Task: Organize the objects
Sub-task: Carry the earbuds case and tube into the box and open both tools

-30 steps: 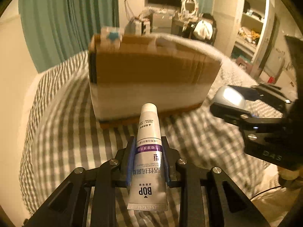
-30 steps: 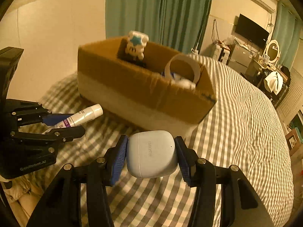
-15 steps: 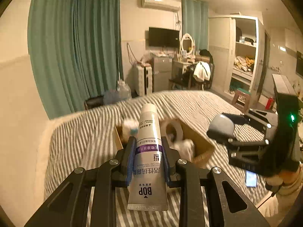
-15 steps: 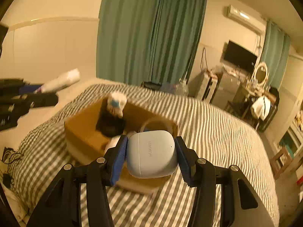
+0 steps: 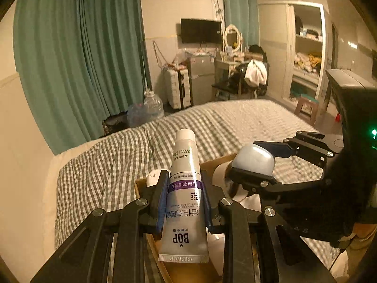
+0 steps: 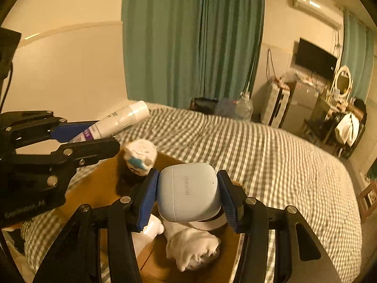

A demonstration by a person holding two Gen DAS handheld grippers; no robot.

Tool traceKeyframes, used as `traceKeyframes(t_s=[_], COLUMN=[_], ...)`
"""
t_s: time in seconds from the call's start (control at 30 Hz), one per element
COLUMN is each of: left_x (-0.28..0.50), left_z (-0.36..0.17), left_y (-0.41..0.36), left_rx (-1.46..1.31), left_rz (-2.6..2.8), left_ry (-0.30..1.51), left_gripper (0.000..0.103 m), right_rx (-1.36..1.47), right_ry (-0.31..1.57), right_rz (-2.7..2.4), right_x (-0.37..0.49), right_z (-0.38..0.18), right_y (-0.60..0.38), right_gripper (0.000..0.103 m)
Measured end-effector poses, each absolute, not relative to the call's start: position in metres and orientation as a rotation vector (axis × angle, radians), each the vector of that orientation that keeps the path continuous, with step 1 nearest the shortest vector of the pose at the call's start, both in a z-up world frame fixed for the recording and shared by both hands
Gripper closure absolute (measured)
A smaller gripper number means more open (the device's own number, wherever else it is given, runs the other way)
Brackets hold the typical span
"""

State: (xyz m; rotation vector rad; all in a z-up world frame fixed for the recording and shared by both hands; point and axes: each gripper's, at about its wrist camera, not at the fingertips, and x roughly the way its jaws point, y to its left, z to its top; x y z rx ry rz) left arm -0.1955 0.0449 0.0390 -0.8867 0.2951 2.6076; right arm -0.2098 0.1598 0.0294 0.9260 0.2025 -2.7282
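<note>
Risk: dropped from this height, the case (image 6: 189, 197) could bounce off the clutter in the box (image 6: 94, 188) and land on the bed (image 6: 271, 155).
Left claw (image 5: 183, 202): clamps the tube (image 5: 185, 202), white with a purple band, above the box.
Right claw (image 6: 187, 199): grips the pale-blue case, above the box.

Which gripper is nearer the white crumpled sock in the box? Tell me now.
Right. The right gripper, shut on the earbud case, hangs directly above the white sock in the cardboard box. The left gripper, holding the toothpaste tube, sits farther off, near the box's far-left edge.
</note>
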Motion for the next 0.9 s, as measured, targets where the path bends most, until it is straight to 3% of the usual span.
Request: traceKeyframes(t_s=[0.3, 0.6, 0.67, 0.73, 0.83, 0.9], left_x=[-0.218, -0.216, -0.214, -0.215, -0.21, -0.207], left_z=[-0.006, -0.019, -0.021, -0.023, -0.023, -0.021], left_y=[0.049, 0.05, 0.049, 0.048, 0.048, 0.046], left_rx=[-1.013, -1.07, -1.084, -1.102, -1.103, -1.096], left_rz=[2.562, 2.524, 2.522, 2.517, 2.531, 2.53], left_ry=[0.306, 0.366, 0.366, 0.379, 0.411, 0.4], left_gripper=[0.077, 0.077, 0.075, 0.063, 0.043, 0.037], right_rx=[1.082, 1.139, 1.131, 1.113, 1.09, 1.075], right_ry=[0.197, 0.156, 0.151, 0.134, 0.092, 0.084], right_rz=[-2.647, -2.605, -2.608, -2.616, -2.625, -2.636], right_x=[-0.227, -0.231, -0.232, -0.23, -0.226, -0.222], right_z=[-0.023, -0.041, -0.038, -0.035, -0.03, -0.023], right_y=[0.172, 0.186, 0.187, 0.189, 0.195, 0.198], right_gripper=[0.053, 0.053, 0.048, 0.032, 0.031, 0.03])
